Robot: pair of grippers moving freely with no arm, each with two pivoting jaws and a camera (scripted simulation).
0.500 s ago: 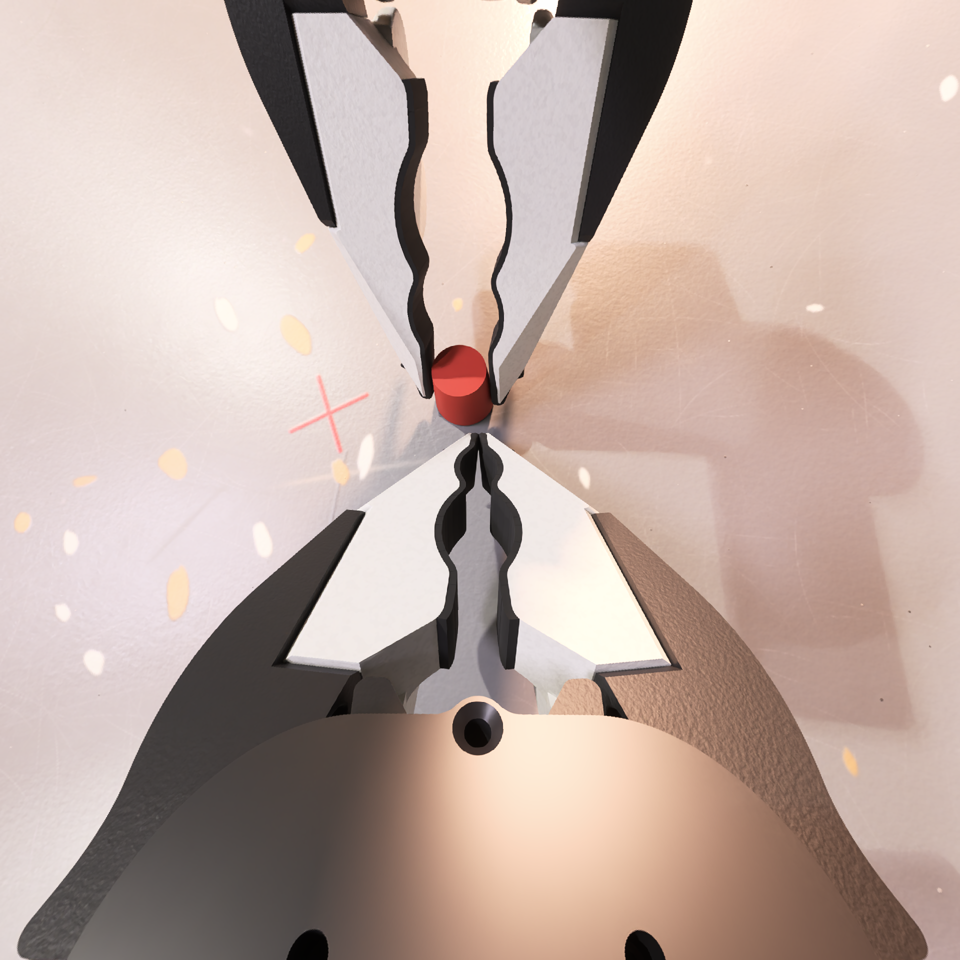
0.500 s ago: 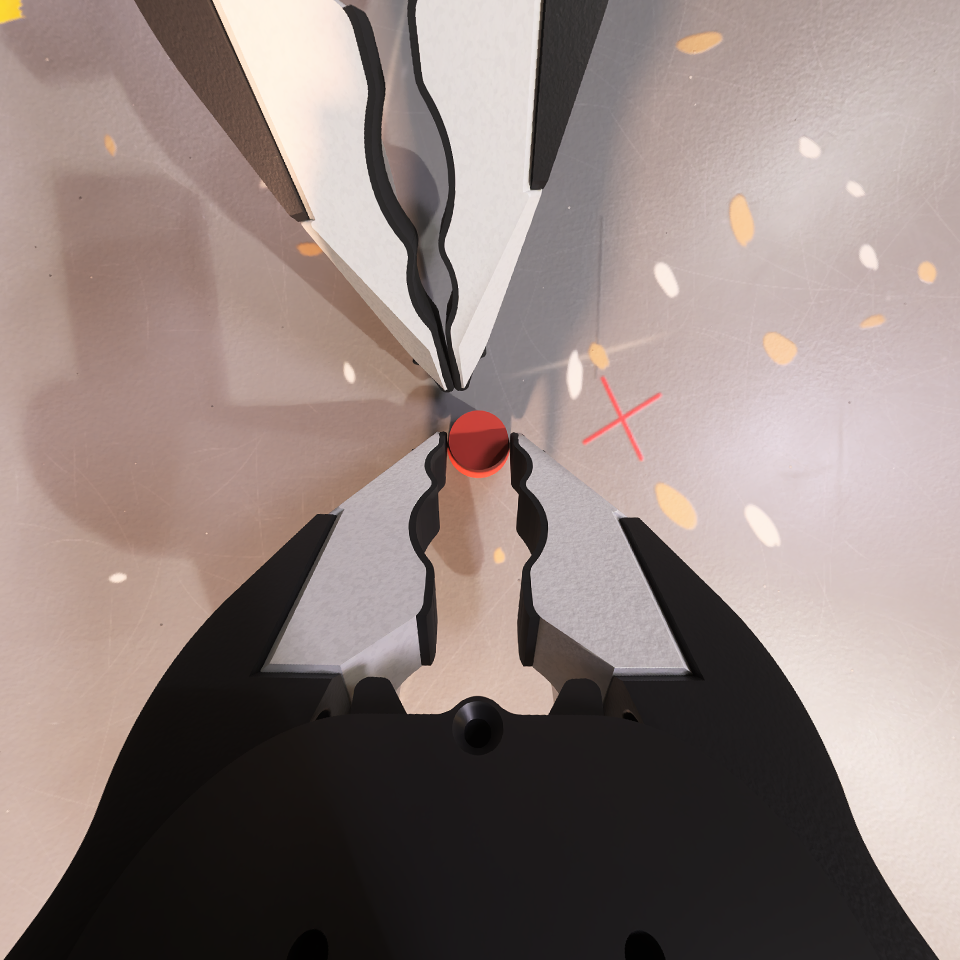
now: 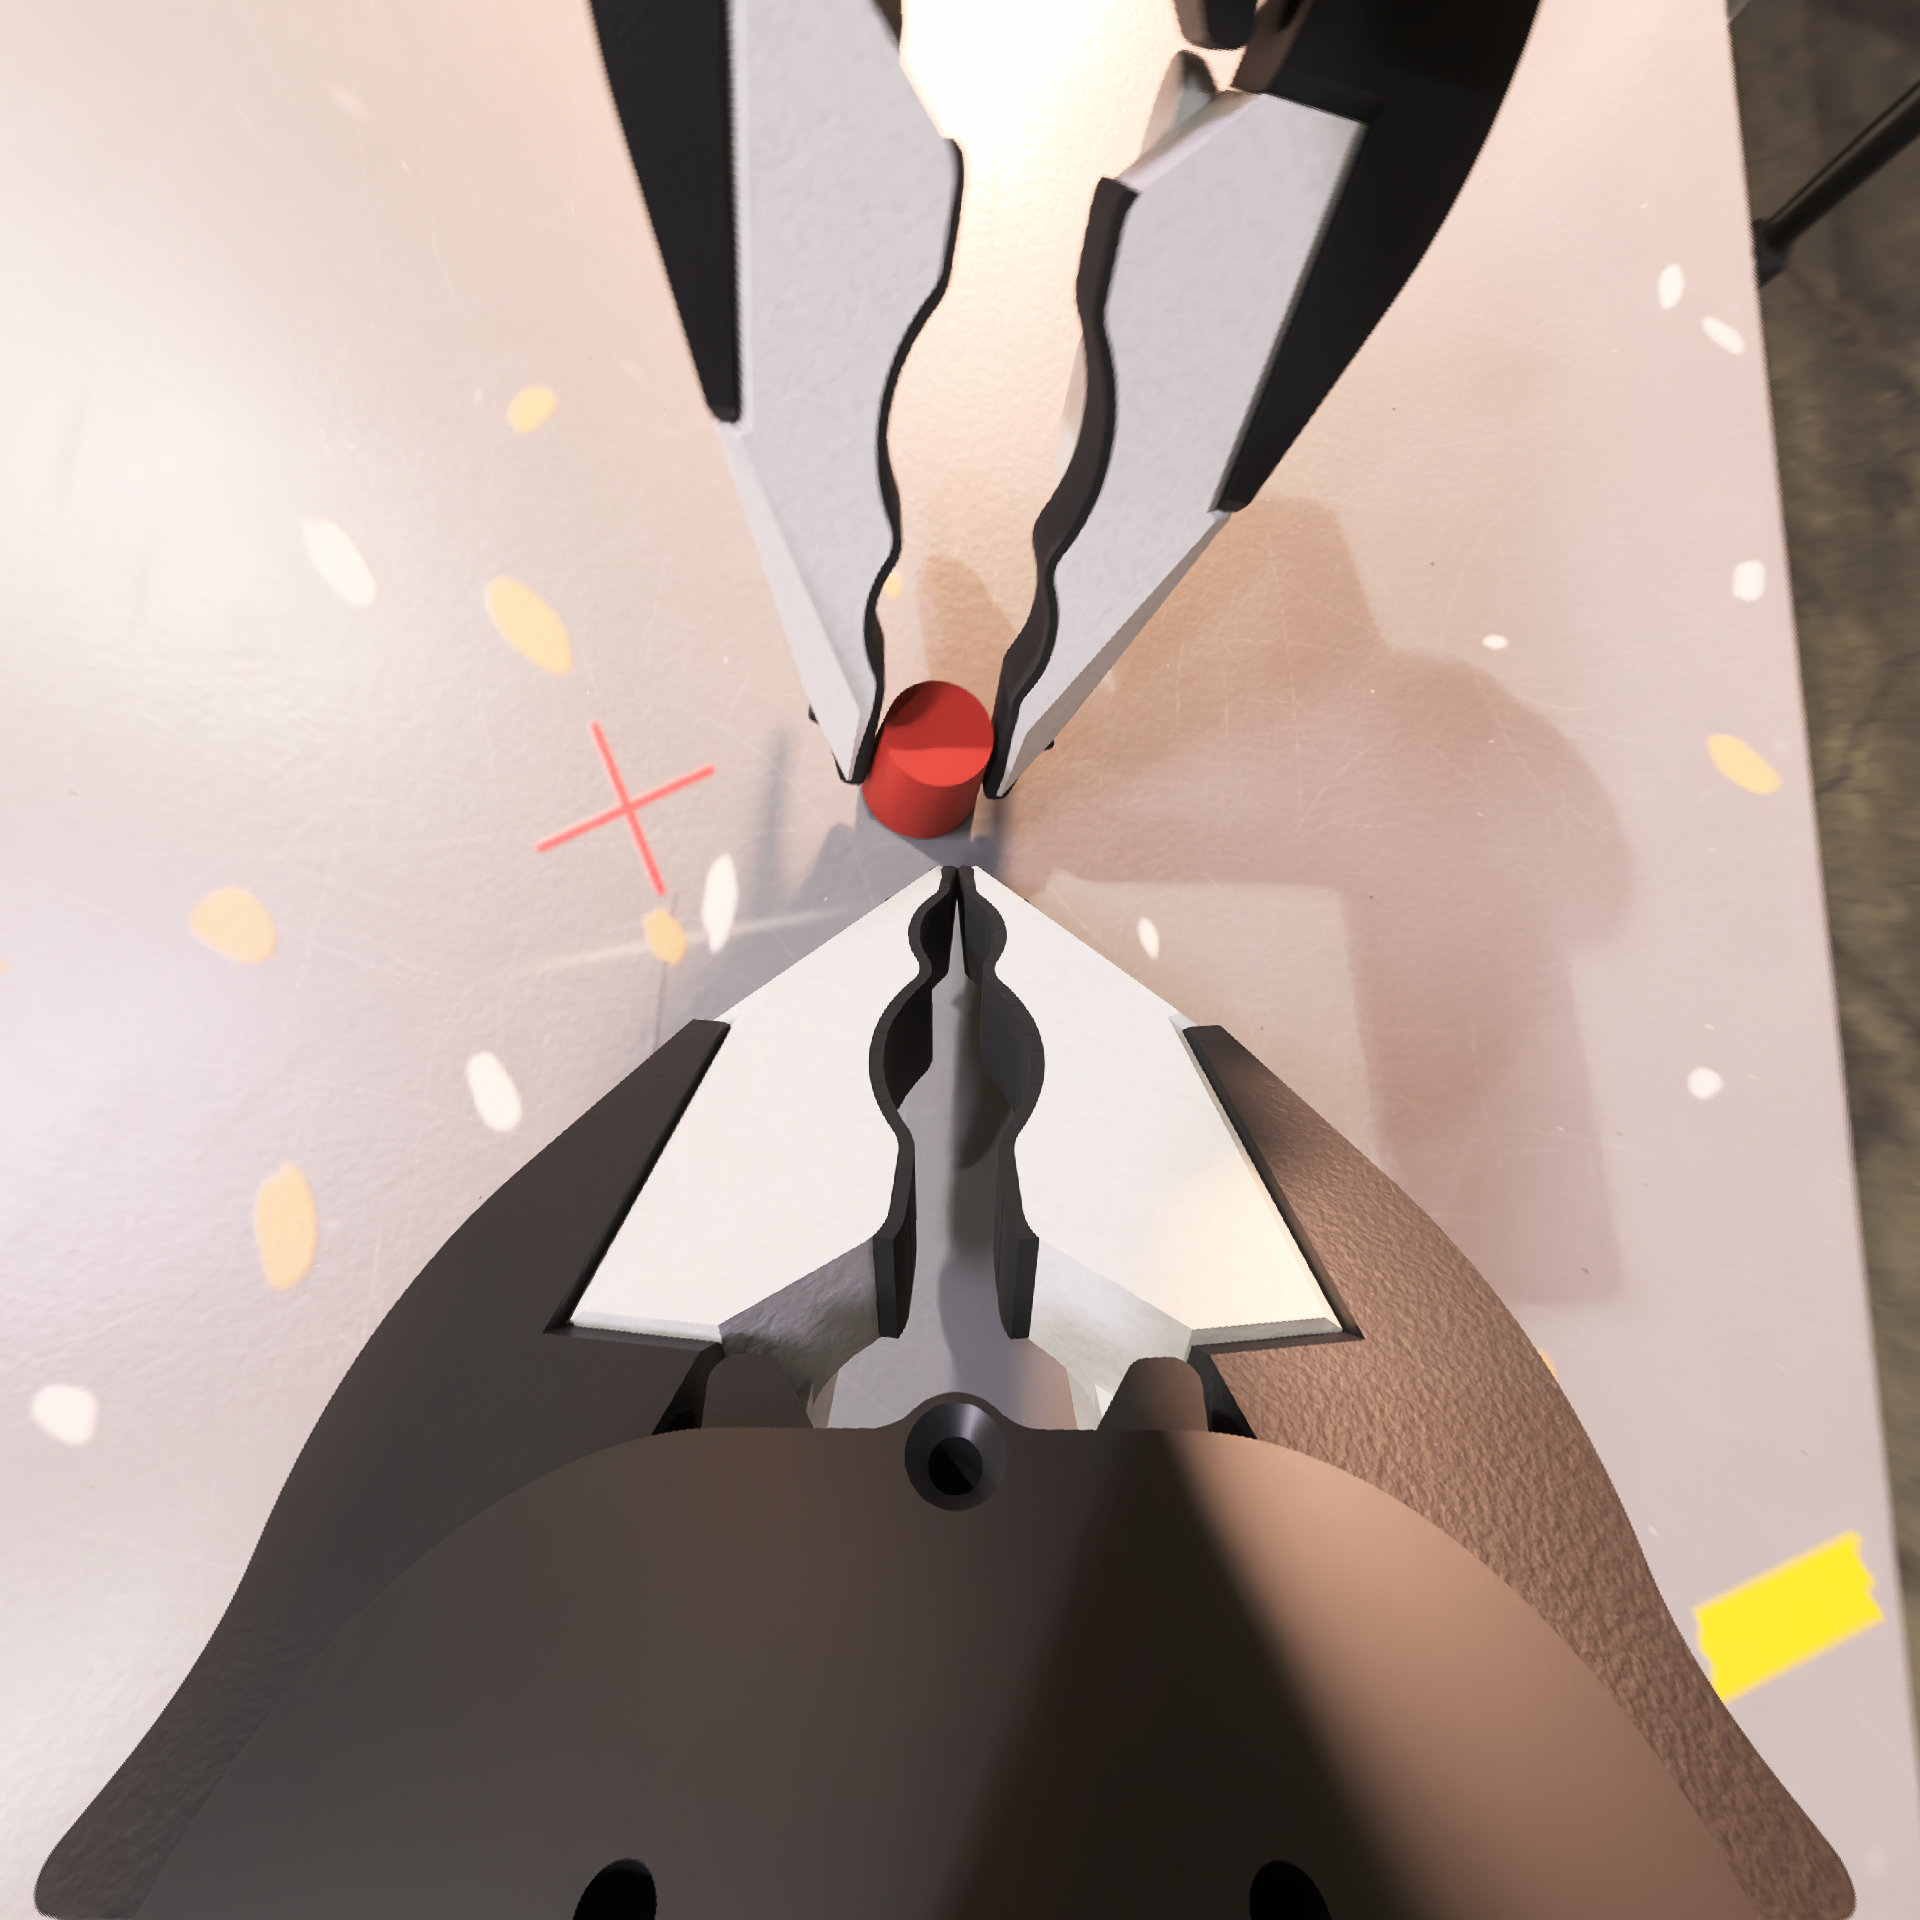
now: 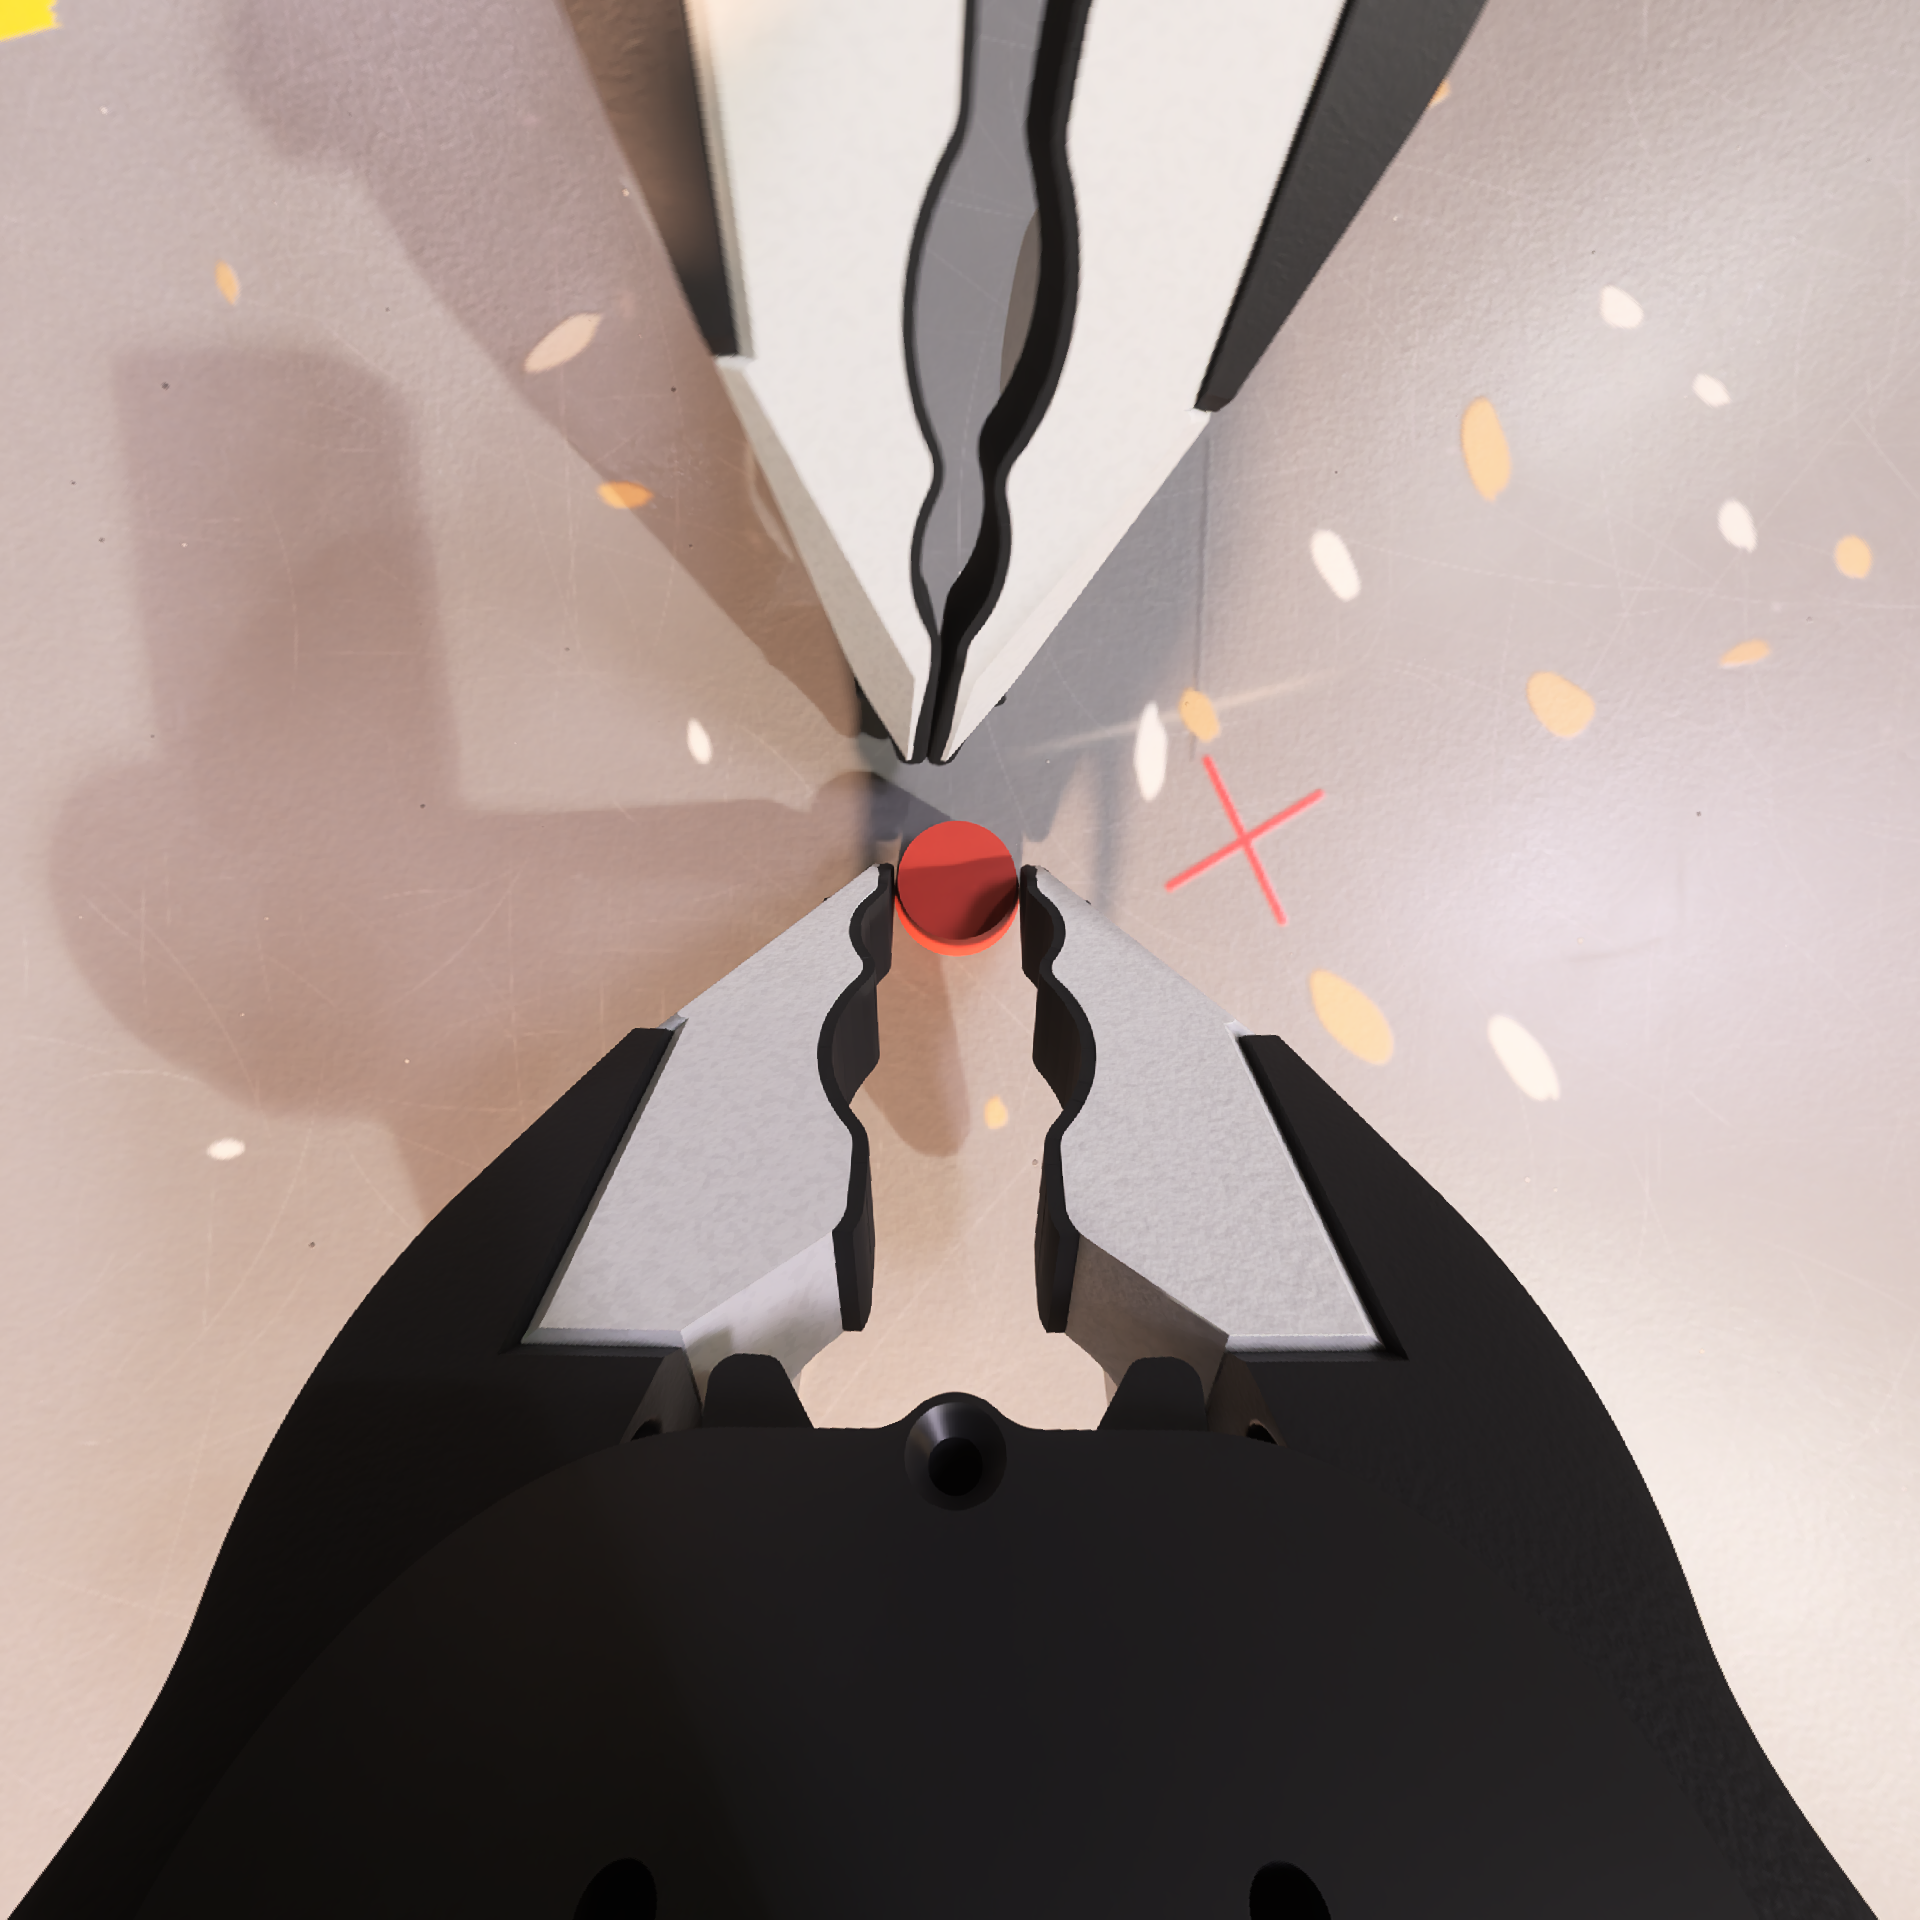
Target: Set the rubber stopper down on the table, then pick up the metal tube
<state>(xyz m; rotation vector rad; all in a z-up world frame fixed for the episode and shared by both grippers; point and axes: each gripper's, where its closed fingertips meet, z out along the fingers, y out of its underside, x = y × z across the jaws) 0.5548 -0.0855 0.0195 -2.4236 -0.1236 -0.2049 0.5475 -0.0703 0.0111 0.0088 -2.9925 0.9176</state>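
Since half a second ago, the right gripper (image 4: 956,883) has parted its fingers slightly, so they seem only to flank the rubber stopper (image 4: 956,885) rather than squeeze it, though contact is hard to judge. That stopper is a short red cylinder with a flat top, standing on the pale speckled table (image 3: 312,312). Facing it tip to tip, the left gripper (image 3: 954,878) is fully closed on nothing. A thin red cross (image 3: 627,806) is marked on the table just beside the stopper, and yellow tape (image 3: 1787,1621) lies near the table's edge.
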